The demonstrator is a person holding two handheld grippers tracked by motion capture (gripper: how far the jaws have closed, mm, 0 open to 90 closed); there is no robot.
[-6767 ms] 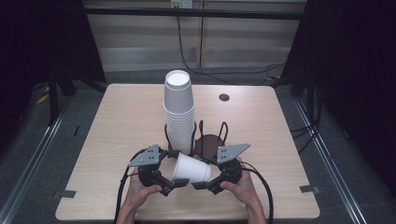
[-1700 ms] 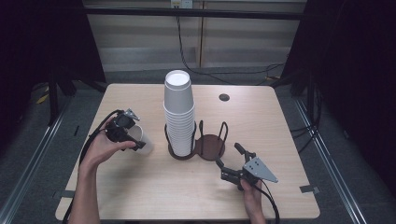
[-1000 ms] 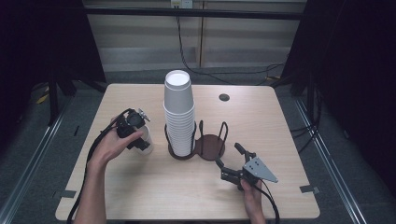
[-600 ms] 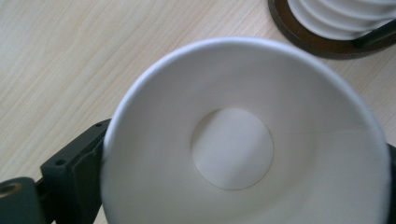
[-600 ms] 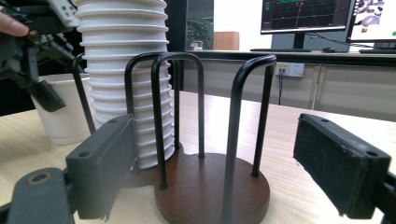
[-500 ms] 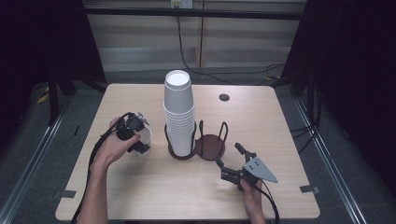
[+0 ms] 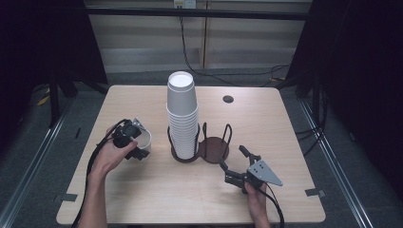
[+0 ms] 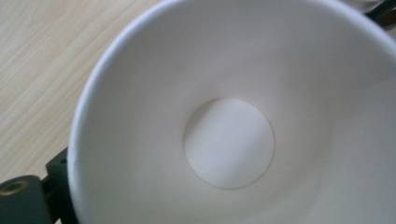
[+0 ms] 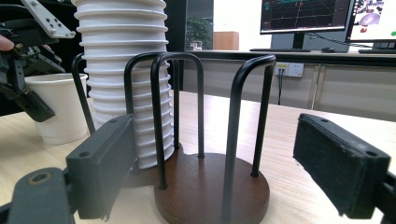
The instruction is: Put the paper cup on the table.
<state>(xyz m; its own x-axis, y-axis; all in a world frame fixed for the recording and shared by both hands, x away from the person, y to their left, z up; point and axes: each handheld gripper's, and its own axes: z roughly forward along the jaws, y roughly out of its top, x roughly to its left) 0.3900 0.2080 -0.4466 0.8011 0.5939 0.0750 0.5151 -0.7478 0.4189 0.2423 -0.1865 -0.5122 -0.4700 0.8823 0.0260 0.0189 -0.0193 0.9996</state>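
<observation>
Paper cup [image 7: 142,140], mouth up on the tabletop [image 7: 294,123] left of the cup stack [image 7: 182,116] in its wire holder [image 7: 214,148], with the left gripper [image 7: 134,145] at its rim, fingers partway shut and just closing on the wall. Setting-down appears in hand; next comes release and a straight lift. Right gripper [image 7: 234,165] rests wide open, empty.

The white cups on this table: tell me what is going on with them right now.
A person works with a gripper in each hand. The left gripper has a single white paper cup between its jaws, which have just been closing; the cup stands upright on the table, left of the holder. A tall stack of cups sits upside down in one ring of the dark wire cup holder; the other ring is empty. The right gripper rests near the holder, jaws open, holding nothing.
</observation>
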